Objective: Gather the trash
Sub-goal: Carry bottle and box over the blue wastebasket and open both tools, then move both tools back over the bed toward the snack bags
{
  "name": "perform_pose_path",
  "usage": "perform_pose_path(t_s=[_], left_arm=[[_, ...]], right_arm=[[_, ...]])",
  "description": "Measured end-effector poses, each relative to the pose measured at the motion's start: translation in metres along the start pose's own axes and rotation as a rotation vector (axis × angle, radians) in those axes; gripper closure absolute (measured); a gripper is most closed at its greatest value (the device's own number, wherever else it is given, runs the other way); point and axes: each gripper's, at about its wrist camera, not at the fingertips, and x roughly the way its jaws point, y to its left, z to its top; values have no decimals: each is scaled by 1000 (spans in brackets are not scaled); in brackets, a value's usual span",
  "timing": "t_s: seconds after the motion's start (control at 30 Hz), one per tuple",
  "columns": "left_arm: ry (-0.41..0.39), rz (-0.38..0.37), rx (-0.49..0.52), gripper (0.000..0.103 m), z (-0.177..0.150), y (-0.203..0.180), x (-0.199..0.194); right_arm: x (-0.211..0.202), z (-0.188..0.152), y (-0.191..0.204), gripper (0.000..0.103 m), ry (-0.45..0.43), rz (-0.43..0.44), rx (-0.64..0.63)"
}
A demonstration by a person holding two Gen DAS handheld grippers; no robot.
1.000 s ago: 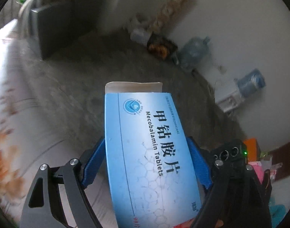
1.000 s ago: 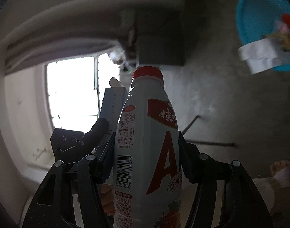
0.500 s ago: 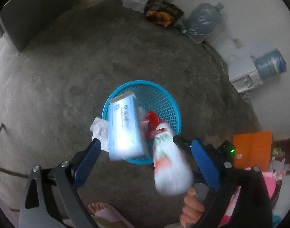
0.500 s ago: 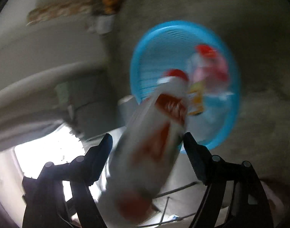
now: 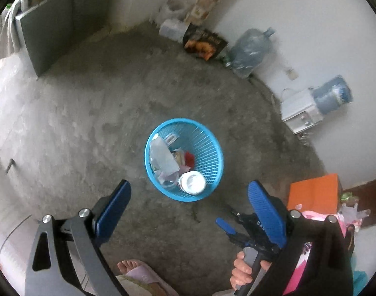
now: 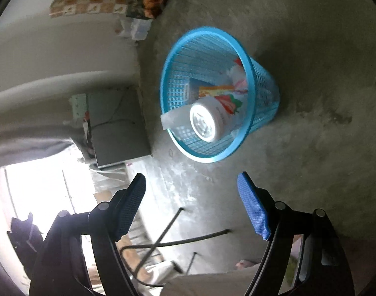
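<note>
A blue mesh waste basket stands on the concrete floor, also in the right wrist view. In it lie a white drink bottle with its base up, shown with a strawberry label in the right wrist view, a pale blue tablet box and other scraps. My left gripper is open and empty above and in front of the basket. My right gripper is open and empty, also above the basket; it shows in the left wrist view at lower right.
Along the white wall stand water jugs, a dispenser and a dark bag. An orange box sits at right. A grey cabinet is at left. A sandalled foot is below. Black cables lie near.
Both grippers opened and tilted down over the basket. The tablet box fell from the left one and the bottle from the right one; both now lie in the basket.
</note>
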Motion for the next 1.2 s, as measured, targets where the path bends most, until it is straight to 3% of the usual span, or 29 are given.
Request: perform_pose_path(t_s=[0.17, 0.33, 0.47, 0.57, 0.8, 0.93, 1.2], left_arm=[[-61, -32, -1, 9, -37, 11, -64], [-145, -23, -19, 9, -91, 43, -131], [-235, 26, -81, 9, -136, 80, -184], [-324, 90, -152, 9, -177, 113, -224], [-526, 204, -343, 9, -280, 178, -303], [-613, 255, -409, 9, -317, 196, -332], [-707, 352, -509, 9, -370, 227, -358]], right_arm=[[-26, -18, 30, 29, -65, -13, -146], [-28, -47, 65, 29, -34, -25, -309], [-24, -79, 99, 29, 15, -39, -455], [-22, -106, 126, 29, 53, 5, -555], [-5, -176, 187, 29, 218, 142, -740], [18, -222, 208, 29, 368, 176, -802], [50, -291, 222, 29, 577, 147, -890]])
